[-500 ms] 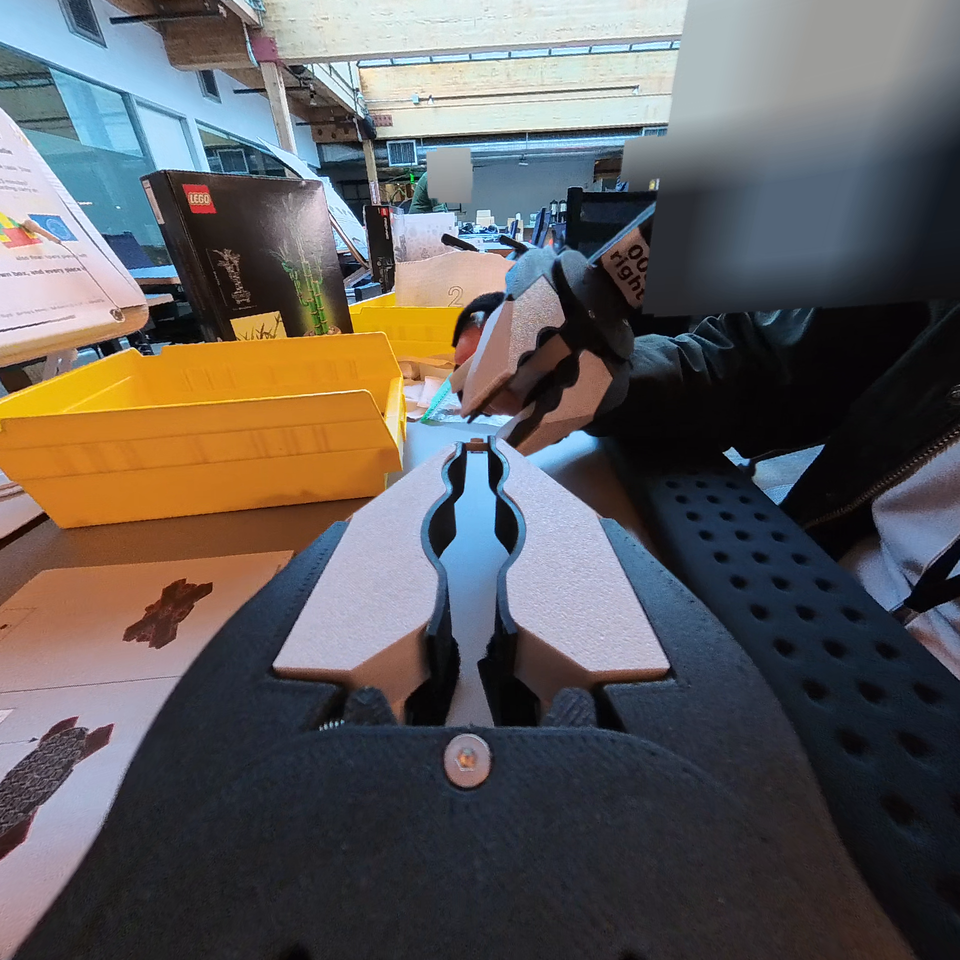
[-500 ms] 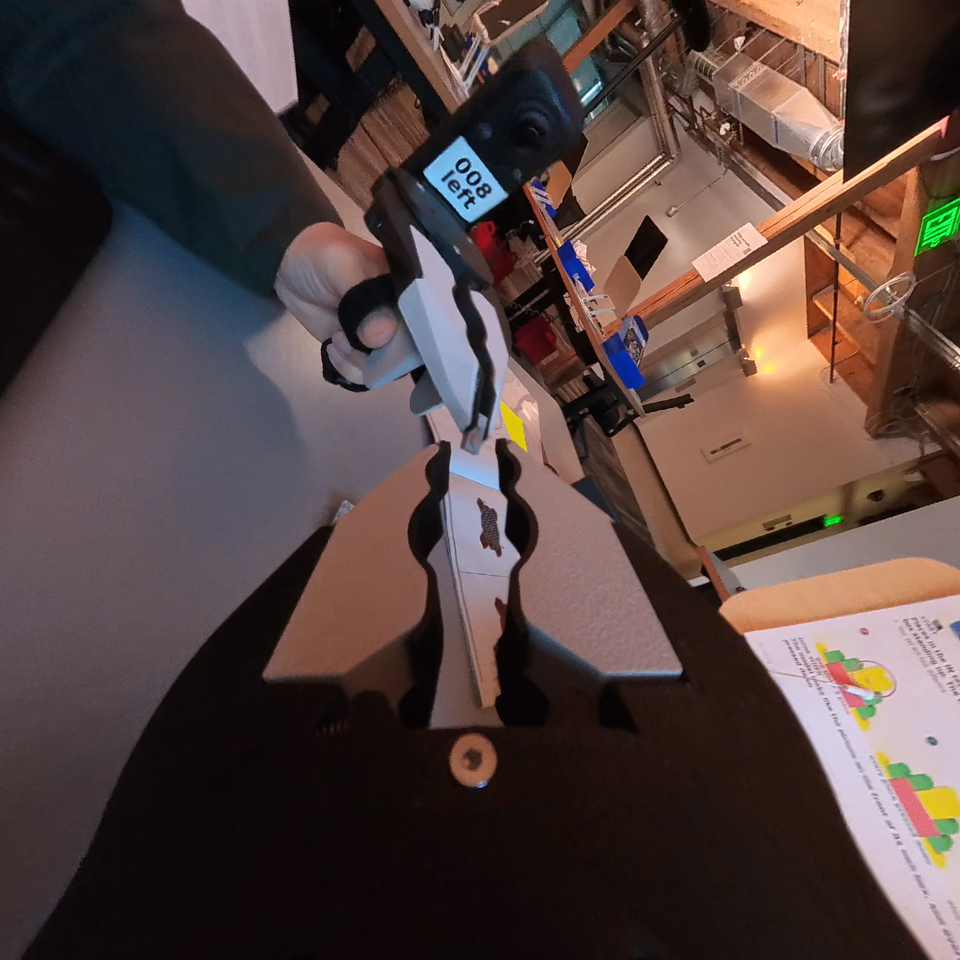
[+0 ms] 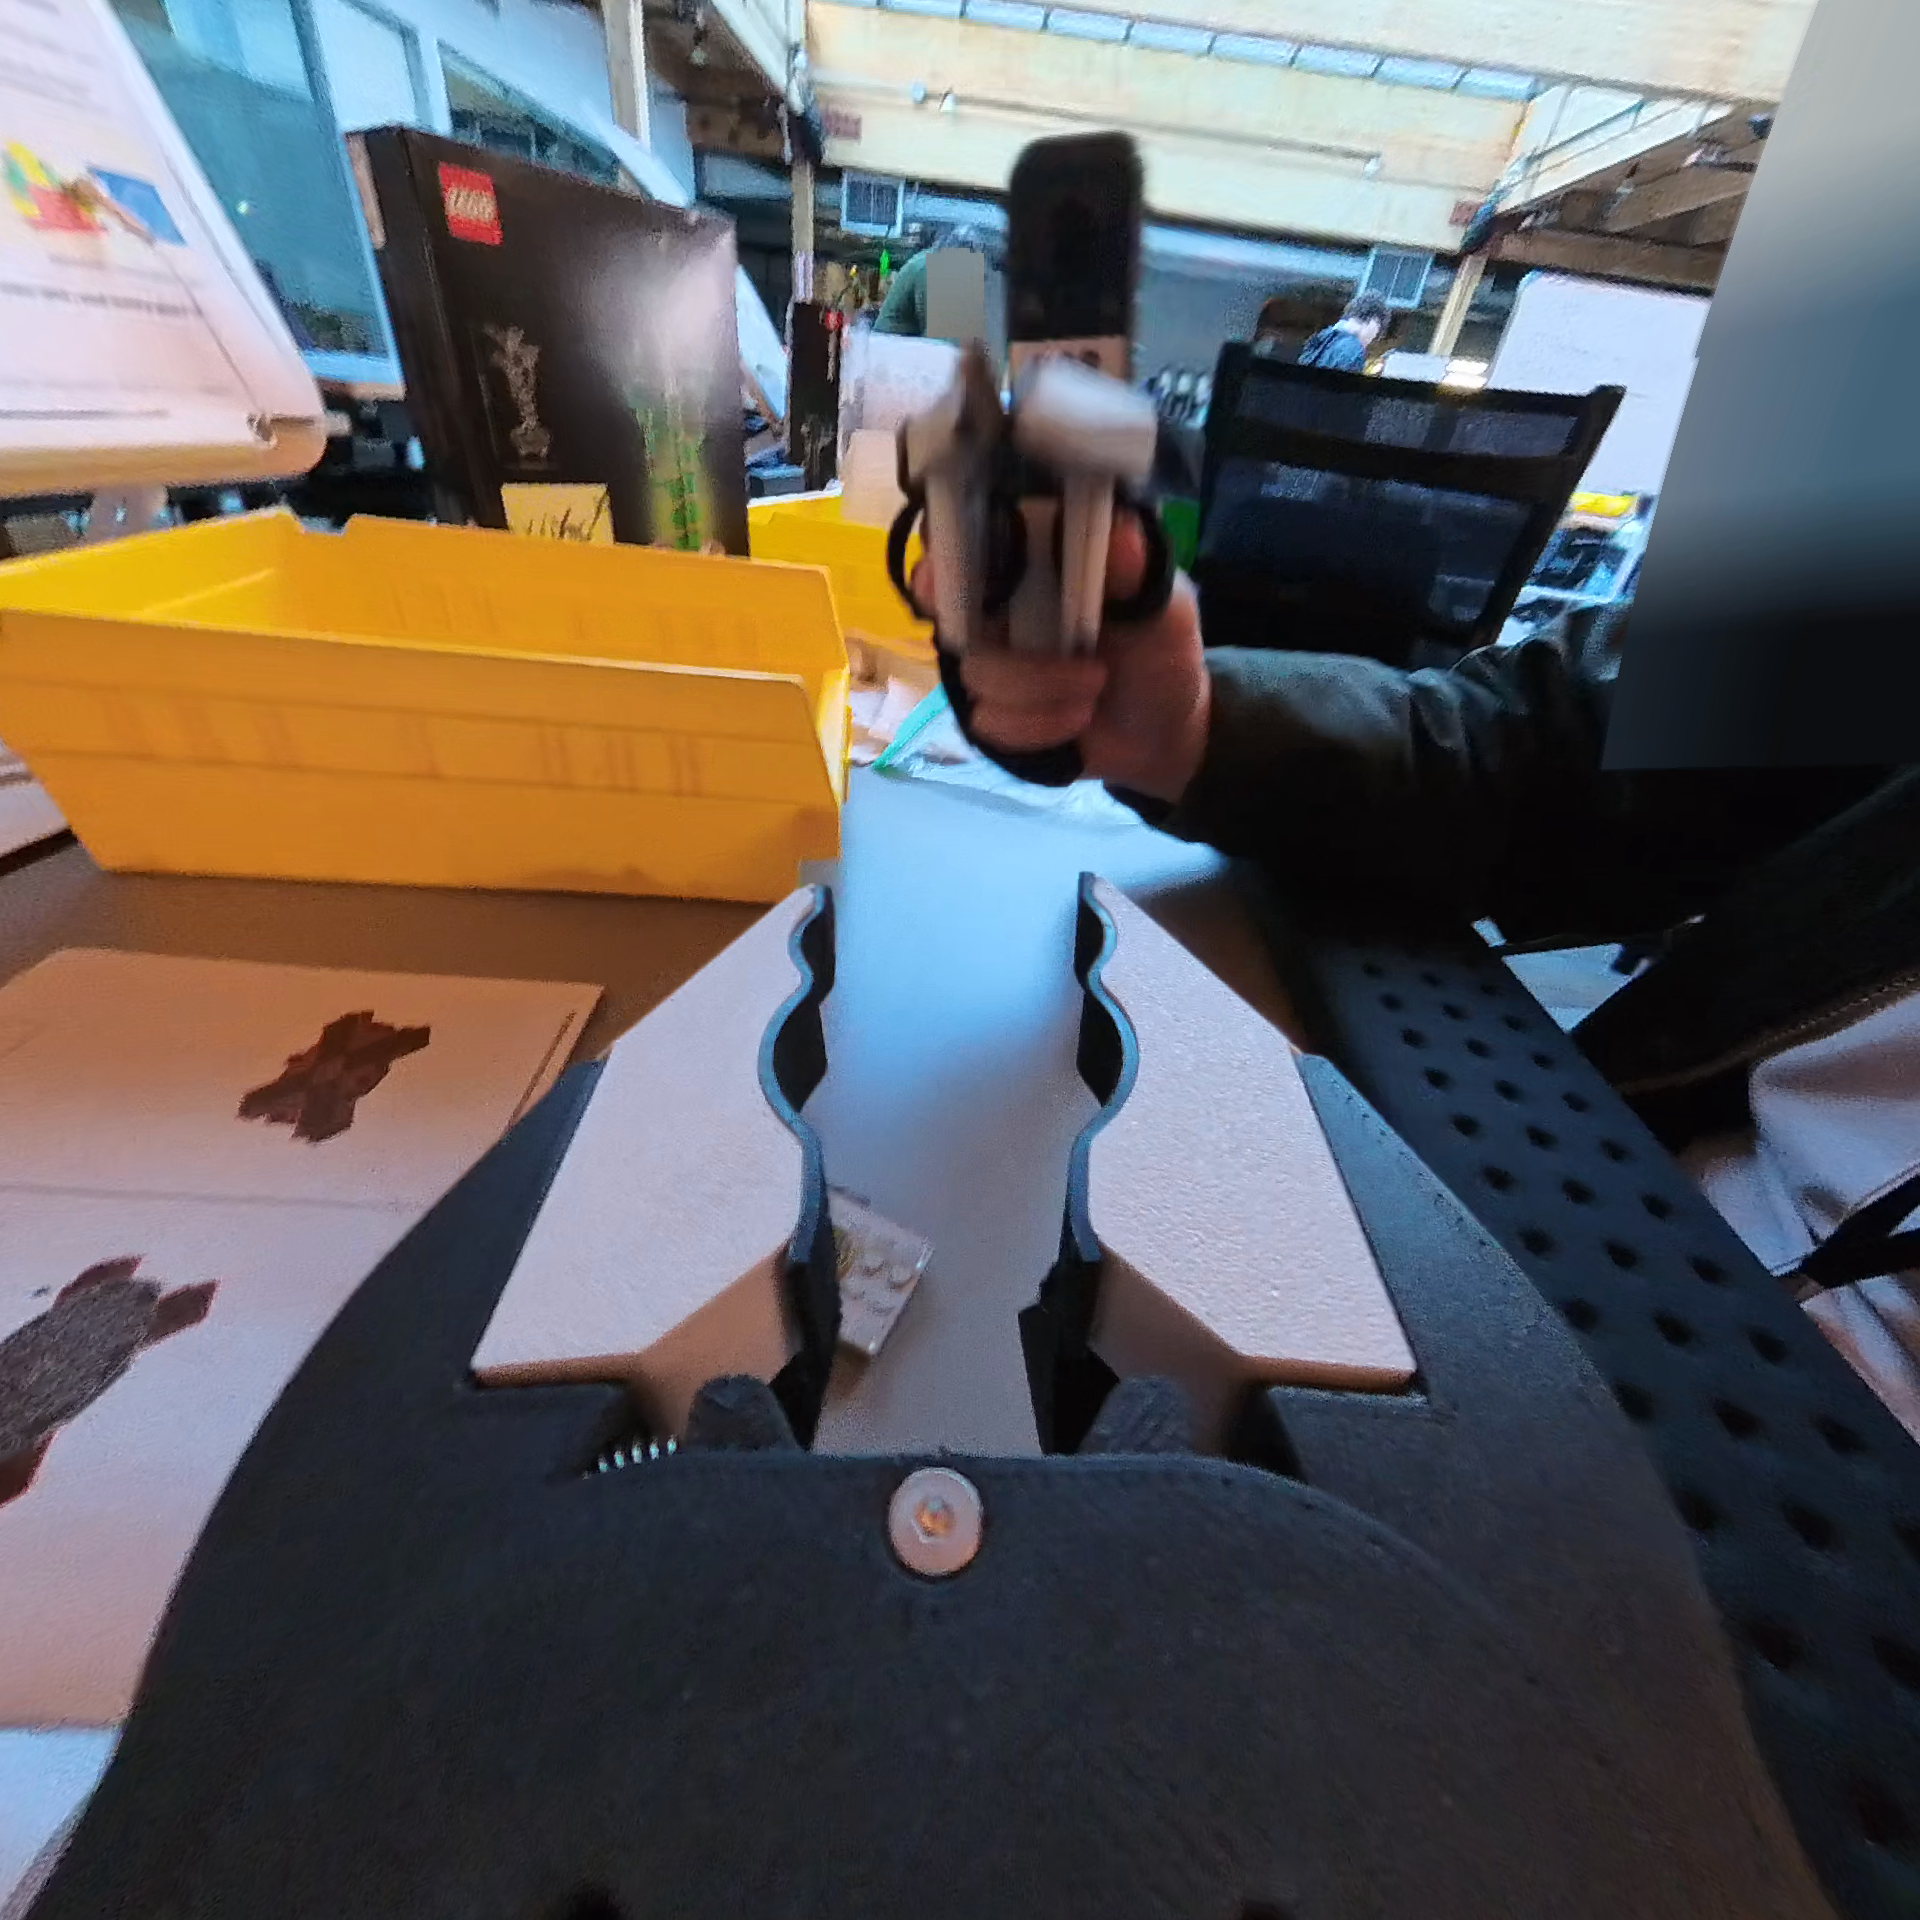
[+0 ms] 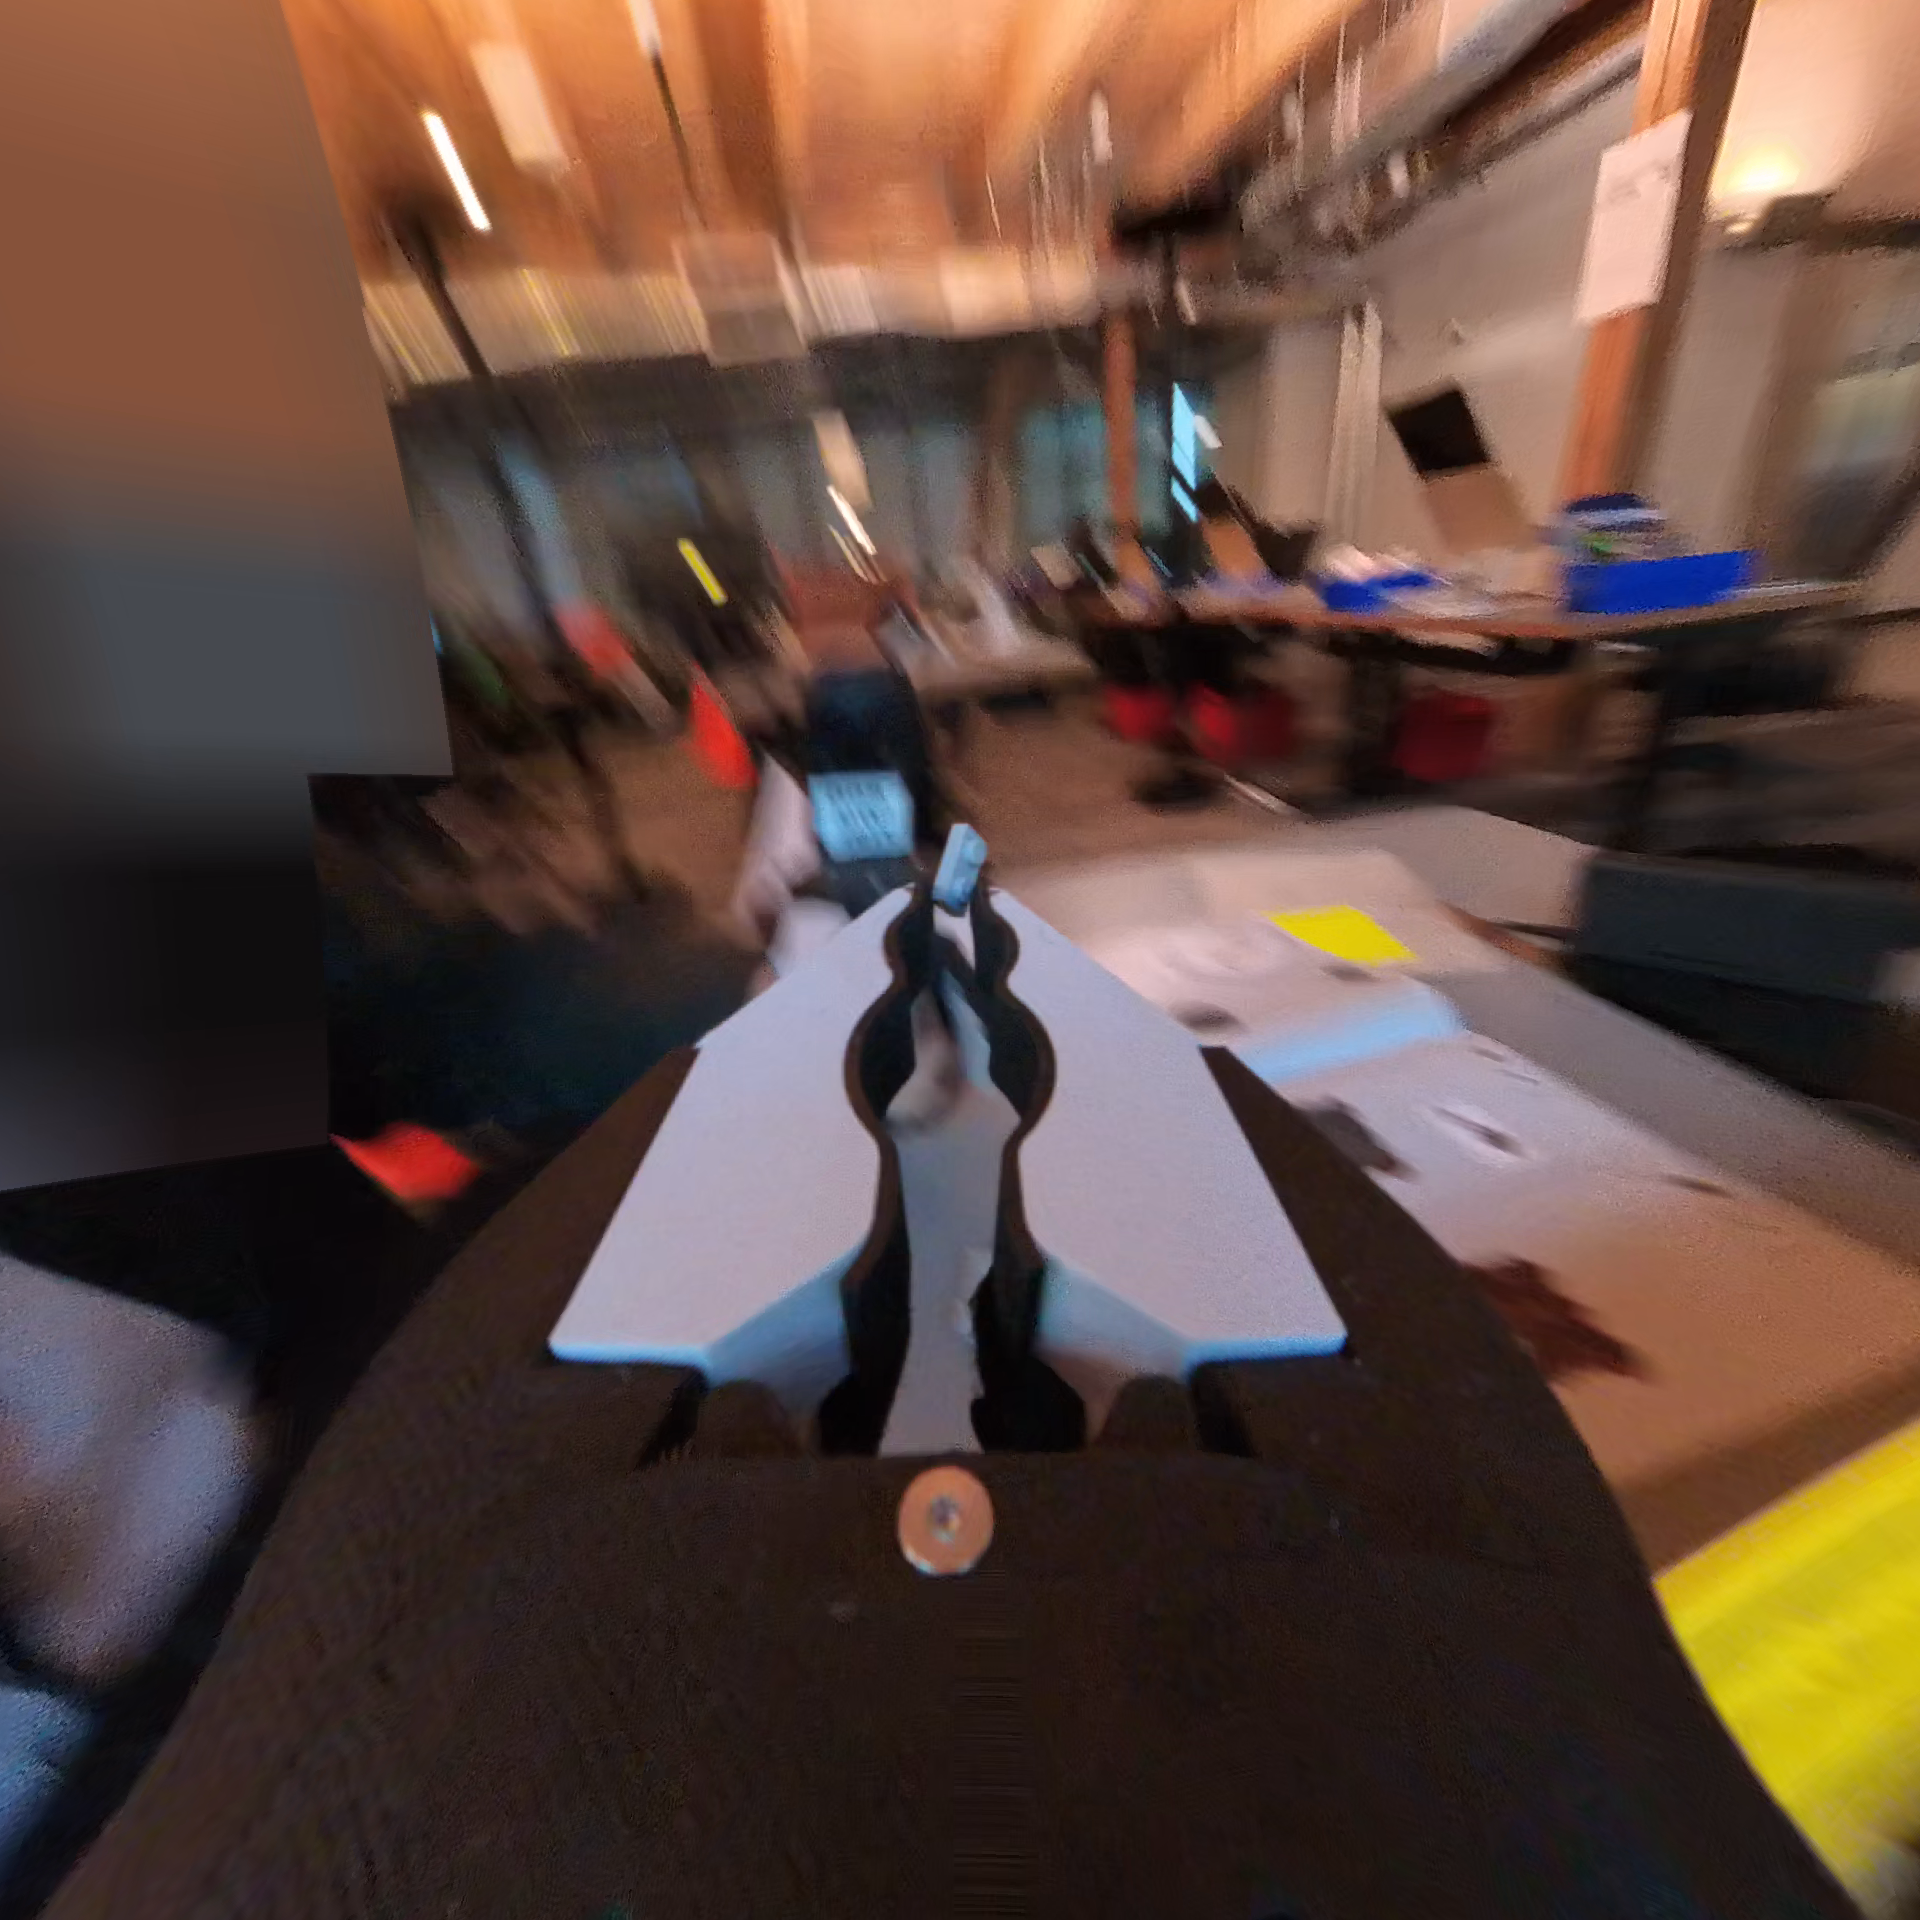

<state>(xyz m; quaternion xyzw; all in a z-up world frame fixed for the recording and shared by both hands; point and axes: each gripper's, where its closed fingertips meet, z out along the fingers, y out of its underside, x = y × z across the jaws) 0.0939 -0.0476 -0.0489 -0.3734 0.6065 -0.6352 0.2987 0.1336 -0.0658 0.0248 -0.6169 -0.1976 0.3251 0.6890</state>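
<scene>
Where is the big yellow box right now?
In the left wrist view, the big yellow plastic bin sits on the table at the left, ahead of the open left tool, in front of the tall black cardboard box.

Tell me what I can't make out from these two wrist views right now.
- Right wrist view: motion blur. I cannot tell whether the right gripper actually grips the small pale piece at its tips.
- Left wrist view: the right gripper is smeared by motion, so its jaws are unreadable there too.
- Left wrist view: the studded piece is partly hidden behind a finger of the open left gripper.
- Left wrist view: the yellow bin hides its contents behind its front wall.
</scene>
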